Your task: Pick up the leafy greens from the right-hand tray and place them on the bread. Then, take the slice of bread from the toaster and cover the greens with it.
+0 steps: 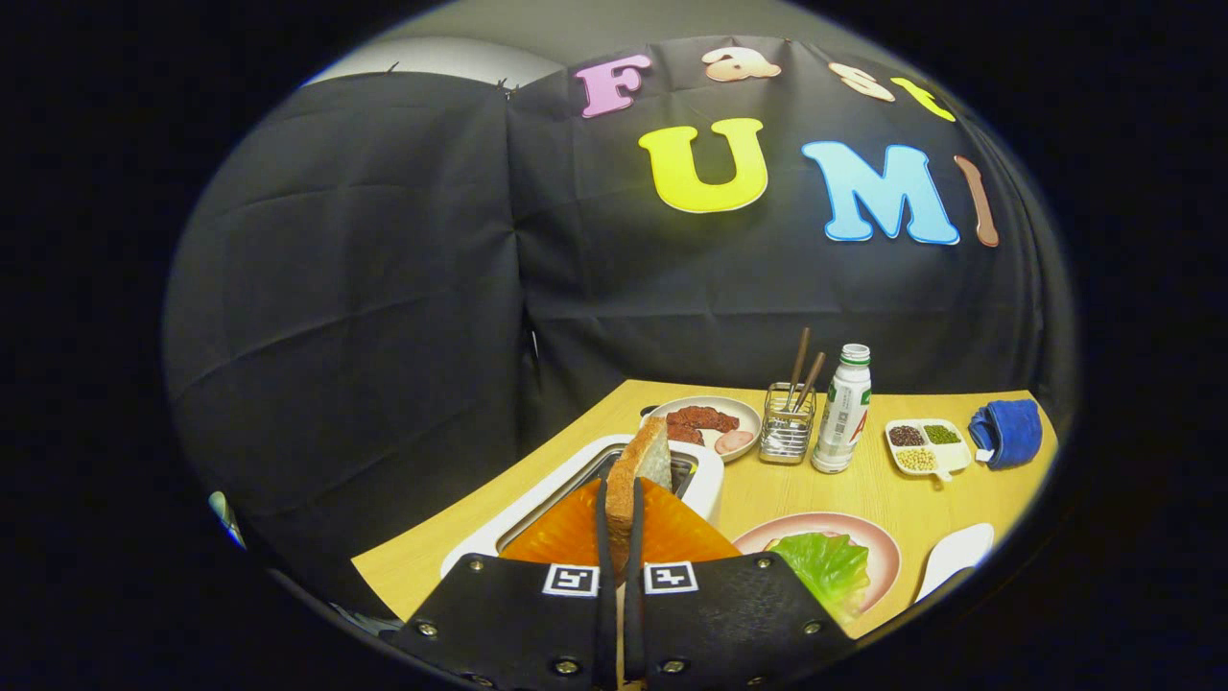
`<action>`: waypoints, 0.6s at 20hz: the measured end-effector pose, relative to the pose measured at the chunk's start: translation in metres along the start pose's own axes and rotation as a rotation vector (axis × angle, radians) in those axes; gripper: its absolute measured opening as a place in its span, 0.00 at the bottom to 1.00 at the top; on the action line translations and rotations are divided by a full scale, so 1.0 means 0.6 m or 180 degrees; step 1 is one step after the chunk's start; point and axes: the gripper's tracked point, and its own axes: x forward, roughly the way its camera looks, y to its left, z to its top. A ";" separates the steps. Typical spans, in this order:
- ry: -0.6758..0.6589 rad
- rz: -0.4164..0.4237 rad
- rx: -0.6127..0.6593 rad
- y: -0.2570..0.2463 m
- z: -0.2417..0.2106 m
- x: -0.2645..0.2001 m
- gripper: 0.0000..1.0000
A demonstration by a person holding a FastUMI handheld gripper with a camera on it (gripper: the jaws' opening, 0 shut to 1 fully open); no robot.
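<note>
The slice of bread (637,472) is held upright between the two fingers of the tool (619,523), which are pressed close on its faces, just above the slot of the white toaster (705,480). The slice can be judged light, stiff at the crust and crumbly, so a flat grip on both faces, well below the top edge, is suited. The leafy greens (823,566) are seen lying on the pink-rimmed plate (887,552) just beside the toaster; whether bread lies beneath them cannot be told. Beyond, on the wooden surface (863,489), a plate of meat (710,422), a chopstick holder (787,432) and a bottle (842,411) are set.
</note>
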 end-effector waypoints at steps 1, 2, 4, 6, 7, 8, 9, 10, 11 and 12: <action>-0.0060 -0.0012 0.0001 -0.007 0.010 -0.009 0.03; -0.0126 -0.0040 0.0007 -0.017 0.024 -0.019 0.03; -0.0229 -0.0102 0.0021 -0.040 0.048 -0.039 0.03; -0.0313 -0.0196 0.0023 -0.072 0.069 -0.064 0.03; -0.0333 -0.0282 -0.0001 -0.093 0.073 -0.076 0.03; -0.0359 -0.0343 -0.0020 -0.113 0.079 -0.086 0.03; -0.0368 -0.0393 -0.0021 -0.131 0.077 -0.092 0.03; -0.0361 -0.0468 -0.0022 -0.153 0.075 -0.101 0.03; -0.0354 -0.0551 -0.0025 -0.176 0.072 -0.109 0.03; -0.0343 -0.0626 -0.0021 -0.200 0.066 -0.117 0.03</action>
